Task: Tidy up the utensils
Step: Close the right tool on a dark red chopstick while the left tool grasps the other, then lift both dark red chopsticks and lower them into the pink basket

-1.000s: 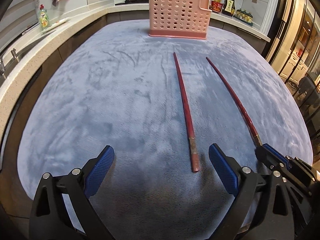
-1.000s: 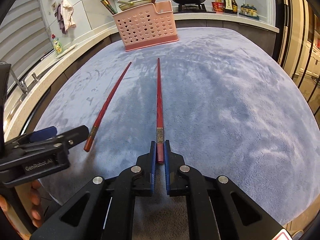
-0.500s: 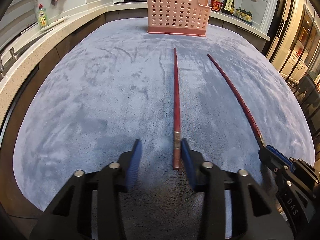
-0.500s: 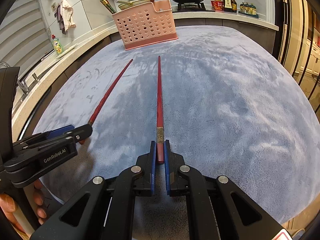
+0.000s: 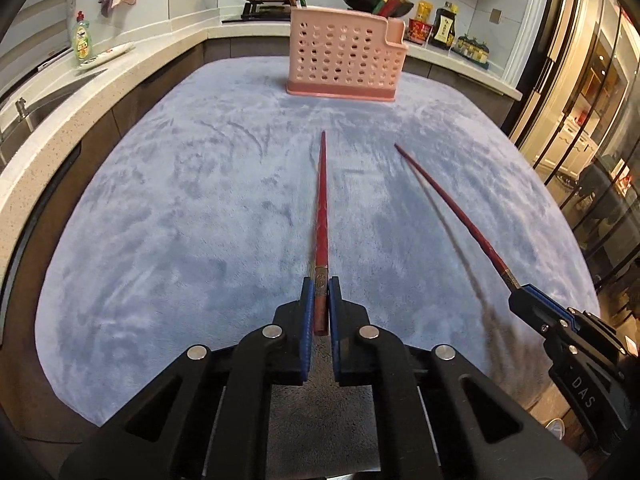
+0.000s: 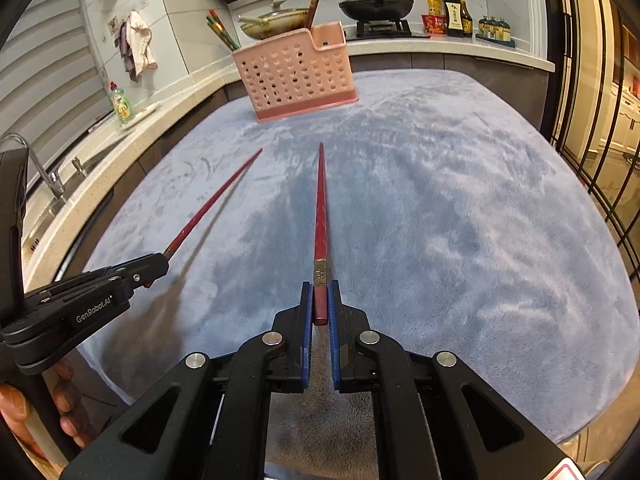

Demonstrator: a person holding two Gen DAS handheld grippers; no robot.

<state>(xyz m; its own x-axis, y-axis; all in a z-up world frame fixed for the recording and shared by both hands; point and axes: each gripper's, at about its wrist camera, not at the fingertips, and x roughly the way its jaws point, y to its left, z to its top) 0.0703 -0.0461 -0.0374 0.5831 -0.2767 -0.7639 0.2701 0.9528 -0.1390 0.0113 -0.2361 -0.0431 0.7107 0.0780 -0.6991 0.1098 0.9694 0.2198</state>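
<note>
My left gripper (image 5: 319, 294) is shut on the thick end of a red chopstick (image 5: 321, 216), which points toward the pink perforated utensil holder (image 5: 344, 56). My right gripper (image 6: 320, 296) is shut on a second red chopstick (image 6: 321, 208), also pointing toward the holder (image 6: 294, 74). Both chopsticks look lifted off the blue cloth, with shadows beneath. Each gripper shows in the other's view: the right one (image 5: 520, 296) at the right edge, the left one (image 6: 156, 266) at the left edge. The holder has several utensils standing in it.
The blue plush cloth (image 5: 180, 220) covers the table. A counter with a sink and green soap bottle (image 5: 83, 38) runs along the left. A stove with pans (image 6: 376, 4) and sauce bottles (image 6: 456, 12) stands behind the holder. Glass doors are at the right.
My left gripper moved over the left chopstick, closed on its thick end and lifted it. My right gripper kept its grip and also rose with its chopstick.
</note>
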